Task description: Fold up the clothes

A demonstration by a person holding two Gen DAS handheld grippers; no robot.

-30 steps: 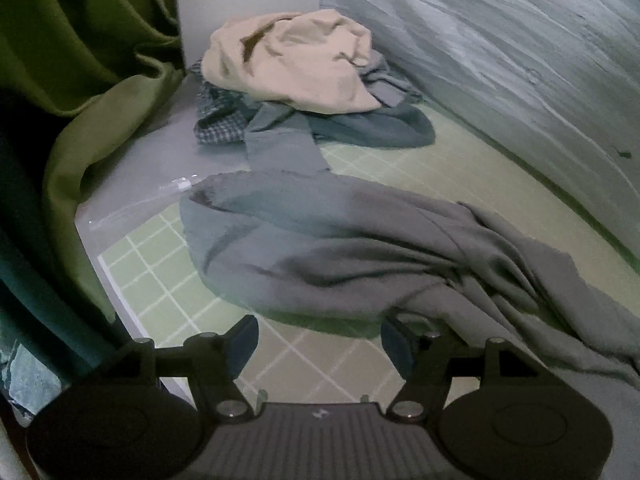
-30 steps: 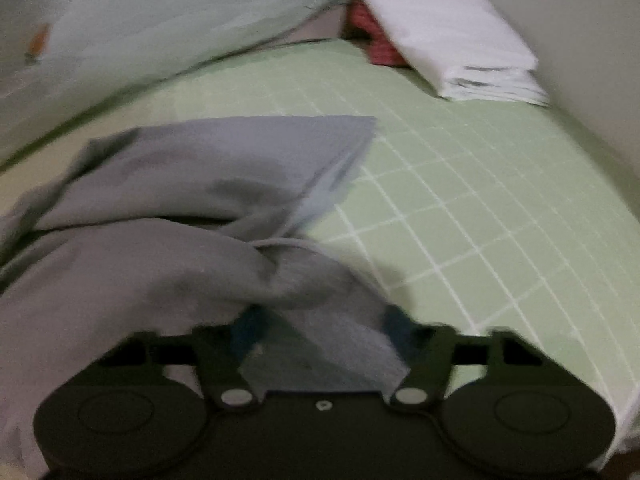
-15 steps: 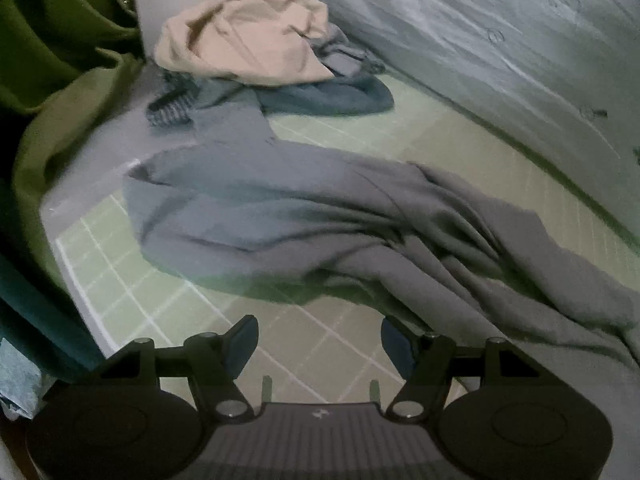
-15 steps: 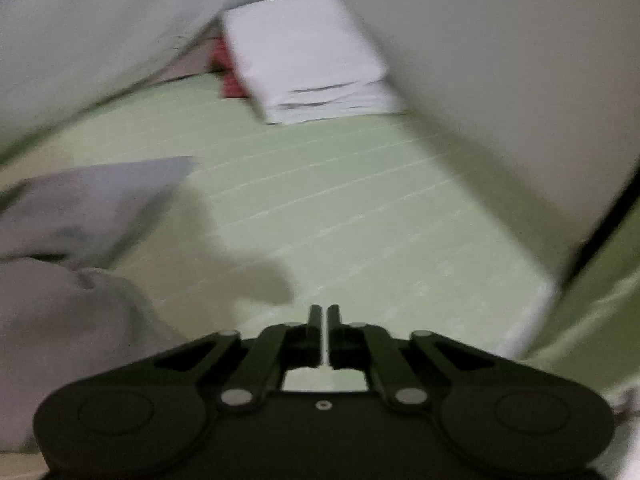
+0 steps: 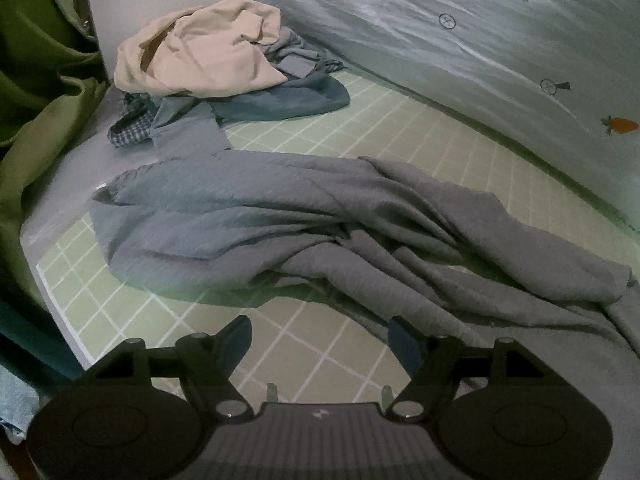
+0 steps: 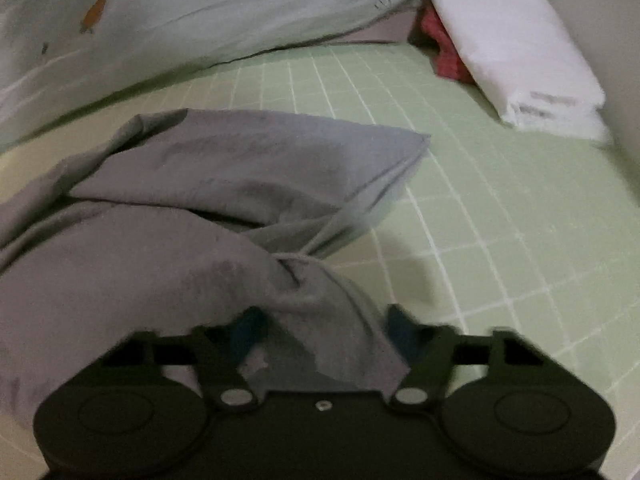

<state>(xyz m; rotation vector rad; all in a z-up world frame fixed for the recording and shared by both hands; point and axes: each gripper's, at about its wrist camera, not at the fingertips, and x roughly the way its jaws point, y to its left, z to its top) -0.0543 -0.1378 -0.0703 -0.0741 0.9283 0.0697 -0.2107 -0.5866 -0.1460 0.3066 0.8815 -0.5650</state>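
A crumpled grey garment lies across the green checked sheet. My left gripper stands open just in front of its near edge, with only bare sheet between the fingers; the right finger sits beside the cloth's hem. In the right wrist view the same grey garment is bunched and partly folded over. My right gripper is open over a fold of it, and cloth lies between the spread fingers.
A pile of clothes, beige on top with blue and checked pieces under it, sits at the back left. Green curtain hangs at left. Folded white and red items lie at far right. Pale printed fabric borders the back.
The right gripper was shut and off the garment half a second ago; now it is open with grey cloth between its fingers. The left gripper stayed open and shifted slightly along the garment's edge.
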